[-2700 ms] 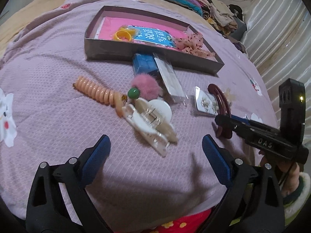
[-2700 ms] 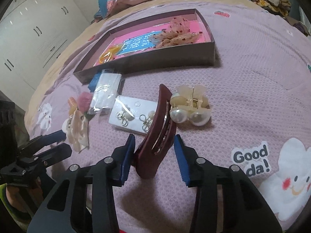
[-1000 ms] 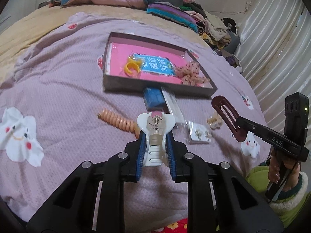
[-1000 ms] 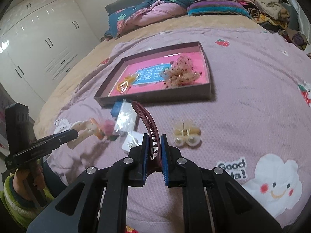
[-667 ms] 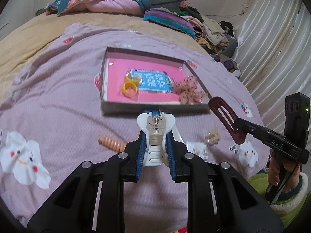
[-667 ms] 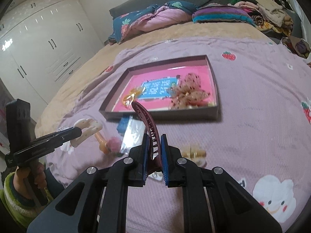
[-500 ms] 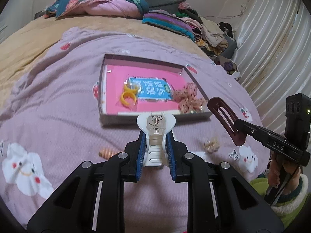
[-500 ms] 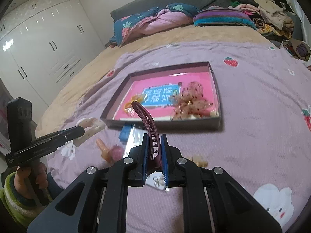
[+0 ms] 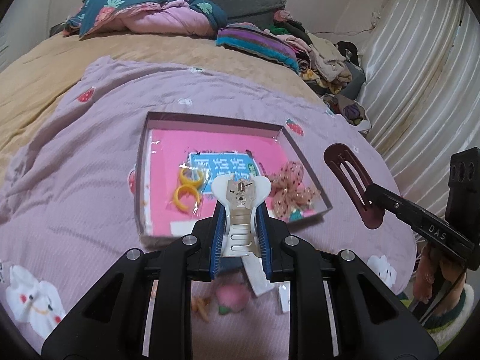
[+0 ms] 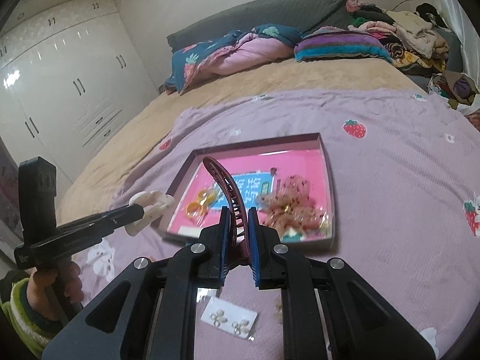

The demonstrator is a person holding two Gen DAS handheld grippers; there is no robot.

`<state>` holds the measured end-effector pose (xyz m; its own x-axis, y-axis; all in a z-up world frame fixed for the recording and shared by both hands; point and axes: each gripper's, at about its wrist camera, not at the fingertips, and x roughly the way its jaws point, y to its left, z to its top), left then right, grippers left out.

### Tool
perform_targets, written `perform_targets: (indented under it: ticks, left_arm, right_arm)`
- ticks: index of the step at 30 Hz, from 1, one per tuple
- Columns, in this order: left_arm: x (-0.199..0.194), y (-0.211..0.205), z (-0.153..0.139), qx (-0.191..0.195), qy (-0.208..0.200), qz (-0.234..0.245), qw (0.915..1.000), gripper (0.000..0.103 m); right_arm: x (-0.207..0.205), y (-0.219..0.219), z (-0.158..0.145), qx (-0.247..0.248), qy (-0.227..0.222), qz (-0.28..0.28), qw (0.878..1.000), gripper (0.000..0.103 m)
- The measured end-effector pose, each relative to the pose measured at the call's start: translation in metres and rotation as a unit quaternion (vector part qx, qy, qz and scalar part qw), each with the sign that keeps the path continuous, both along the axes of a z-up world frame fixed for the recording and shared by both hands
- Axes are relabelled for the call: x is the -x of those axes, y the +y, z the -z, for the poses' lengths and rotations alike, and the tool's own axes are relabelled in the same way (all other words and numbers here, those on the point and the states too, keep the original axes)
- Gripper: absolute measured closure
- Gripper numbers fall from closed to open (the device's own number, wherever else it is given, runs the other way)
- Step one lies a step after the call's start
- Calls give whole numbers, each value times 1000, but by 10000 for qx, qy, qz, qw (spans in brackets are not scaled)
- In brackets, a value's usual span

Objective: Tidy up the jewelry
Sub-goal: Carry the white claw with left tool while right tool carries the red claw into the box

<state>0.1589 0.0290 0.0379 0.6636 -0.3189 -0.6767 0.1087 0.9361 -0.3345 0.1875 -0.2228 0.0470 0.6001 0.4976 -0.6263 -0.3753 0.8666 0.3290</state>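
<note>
The left claw (image 9: 241,240) is clamped on a cream claw clip (image 9: 240,207), which is gripped between the blue pads by its lower half and carried upright above the lilac bedspread (image 9: 90,156), with its winged top raised in front of the near wall of the shallow box (image 9: 141,180). The right claw (image 10: 238,241) is closed tight on a maroon hair clip (image 10: 229,195), whose curved, toothed body is held on edge and arches up and away from the pads over the box's pink floor. Both claws are pointed downward at a slant toward the box, side by side. A hand (image 10: 51,282) in a striped cuff is seen wrapped around the left handle. Yellow rings (image 9: 187,190) and a dotted bow (image 9: 289,190) are held in the box; an earring card (image 10: 229,319) is left on the bed.
</note>
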Motion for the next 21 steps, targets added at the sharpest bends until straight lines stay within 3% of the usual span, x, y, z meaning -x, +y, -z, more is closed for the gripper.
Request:
perform_targets:
  ticks: [9, 21]
  left_arm:
    - [-22, -17, -3, -72, -19, 83, 9999, 89]
    - [-50, -39, 17, -197, 144, 249, 9994, 89]
  right_arm:
    - [-24, -13, 4, -43, 68, 304, 9995, 91]
    - [-51, -29, 35, 115, 335, 702, 9969, 91]
